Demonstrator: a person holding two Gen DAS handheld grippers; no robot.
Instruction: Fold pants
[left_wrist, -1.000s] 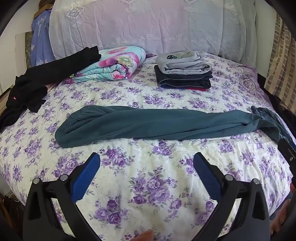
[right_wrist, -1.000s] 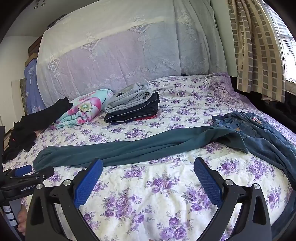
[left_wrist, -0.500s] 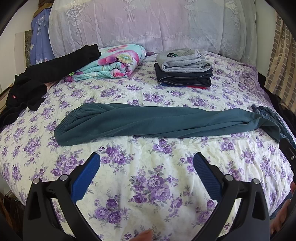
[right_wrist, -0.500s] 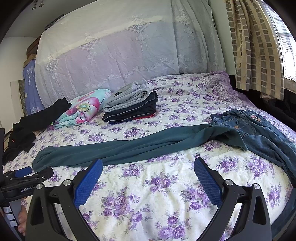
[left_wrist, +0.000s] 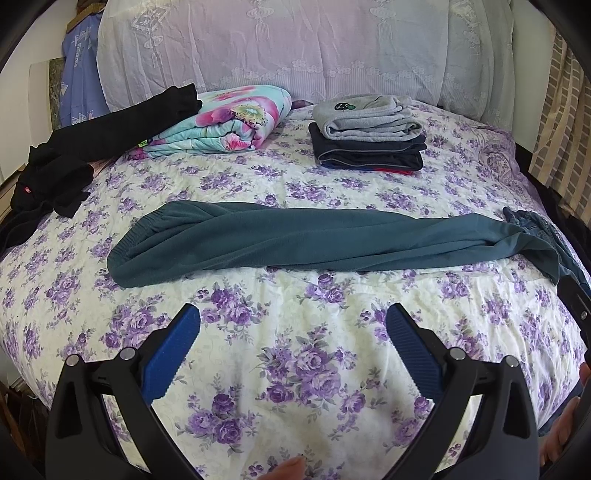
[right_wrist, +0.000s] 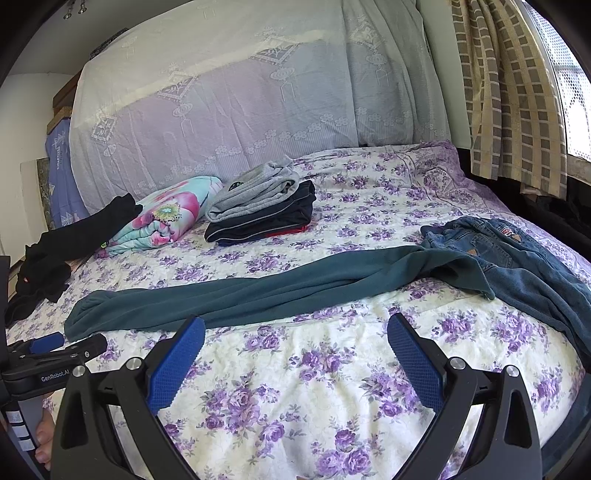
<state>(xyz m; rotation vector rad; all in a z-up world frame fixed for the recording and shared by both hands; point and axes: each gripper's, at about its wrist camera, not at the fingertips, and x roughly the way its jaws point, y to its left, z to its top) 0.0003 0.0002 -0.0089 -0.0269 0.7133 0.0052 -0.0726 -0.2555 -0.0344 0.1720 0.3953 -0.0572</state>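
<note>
While both blue-padded grippers, left (left_wrist: 293, 343) and right (right_wrist: 295, 350), hover spread wide and empty over the near edge of the floral-quilted bed (left_wrist: 295, 387), the long teal fleece pants (left_wrist: 295, 243) lie stretched crosswise just beyond, waistband nearer the left gripper, cuffs nearer the right.

One pair of teal sweatpants (left_wrist: 303, 240) is lying stretched across the floral bedspread (left_wrist: 295, 369), one pair of blue jeans (right_wrist: 517, 258) is sitting at the right, one stack of folded clothes (left_wrist: 369, 136) and one rolled floral blanket (left_wrist: 221, 122) are resting far, and one heap of black garments (left_wrist: 74, 158) is sprawling at the left.
</note>
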